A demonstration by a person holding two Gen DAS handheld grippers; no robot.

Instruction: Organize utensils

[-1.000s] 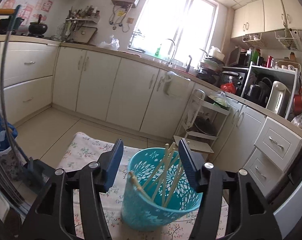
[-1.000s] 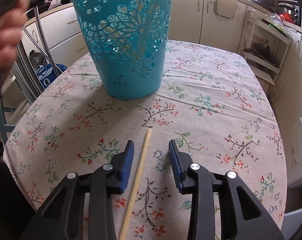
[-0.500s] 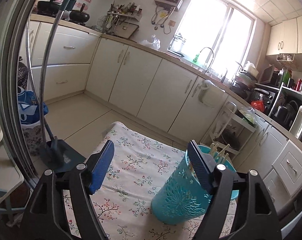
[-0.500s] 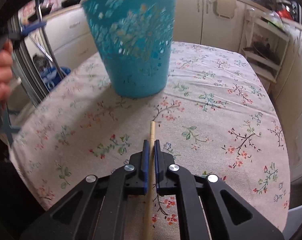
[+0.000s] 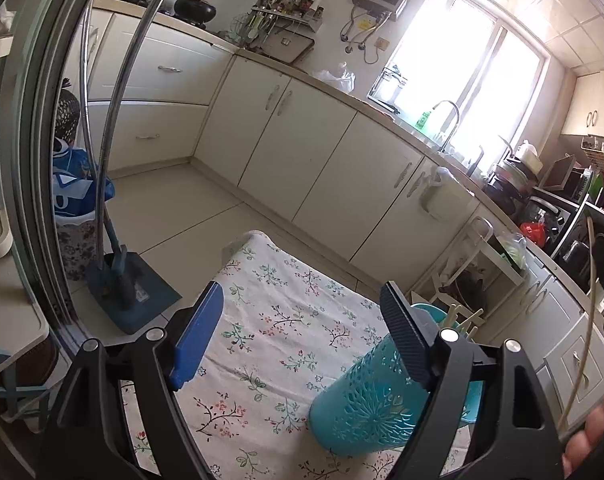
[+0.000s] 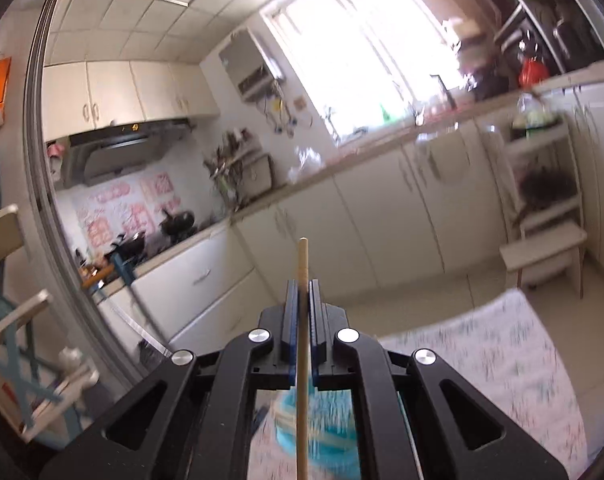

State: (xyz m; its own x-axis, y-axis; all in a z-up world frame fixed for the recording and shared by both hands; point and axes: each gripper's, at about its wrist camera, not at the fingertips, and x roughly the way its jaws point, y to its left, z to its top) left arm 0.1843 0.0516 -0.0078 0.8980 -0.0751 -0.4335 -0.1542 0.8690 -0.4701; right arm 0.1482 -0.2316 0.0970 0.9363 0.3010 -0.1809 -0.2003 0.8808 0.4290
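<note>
Above the teal basket (image 6: 322, 428), your right gripper (image 6: 300, 296) clamps one chopstick (image 6: 302, 264); tip it down before releasing.

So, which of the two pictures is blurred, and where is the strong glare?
Right wrist view: motion blur smears the cabinets and the teal basket; the right gripper and its chopstick stay sharp; the window is overexposed. Left wrist view: sharp, with fisheye bending at the edges; its window is also blown out white.
</note>
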